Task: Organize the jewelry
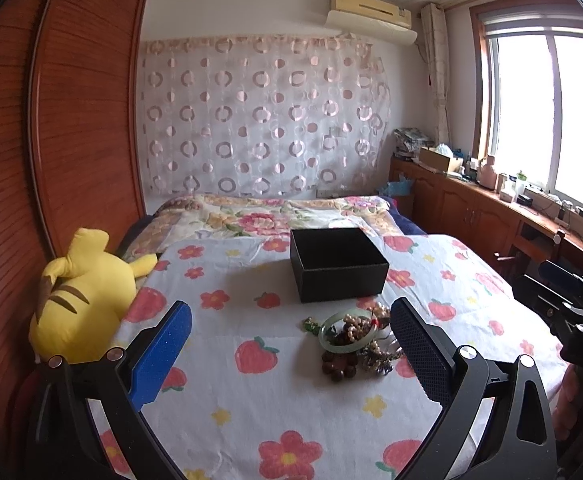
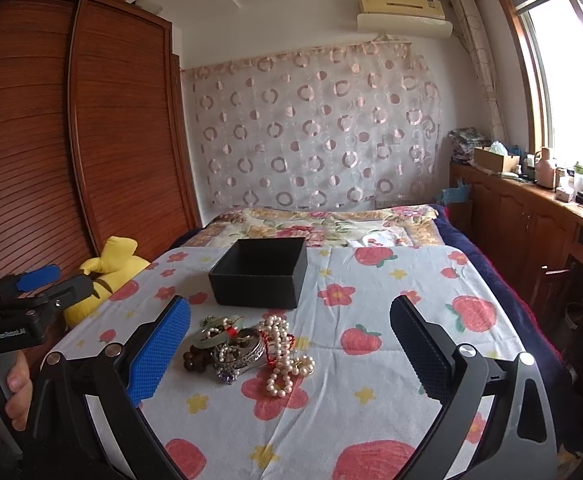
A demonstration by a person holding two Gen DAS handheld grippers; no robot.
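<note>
A pile of jewelry (image 1: 351, 342) lies on the flowered cloth (image 1: 251, 312): a green jade bangle (image 1: 345, 330), dark bead bracelets (image 1: 337, 364) and pearls. In the right wrist view the pile (image 2: 247, 350) shows a pearl necklace (image 2: 281, 354), a silver bangle (image 2: 243, 354) and dark beads (image 2: 195, 358). An open, empty black box (image 1: 337, 264) stands behind the pile, also in the right wrist view (image 2: 261, 272). My left gripper (image 1: 291, 344) is open and empty, just short of the pile. My right gripper (image 2: 291, 346) is open and empty, with the pile between its fingers.
A yellow plush toy (image 1: 79, 296) lies at the table's left edge beside the wooden wardrobe (image 1: 51, 140). A bed with a flowered quilt (image 1: 275, 216) lies behind the table. Wooden cabinets (image 1: 491, 208) with clutter run under the window at the right.
</note>
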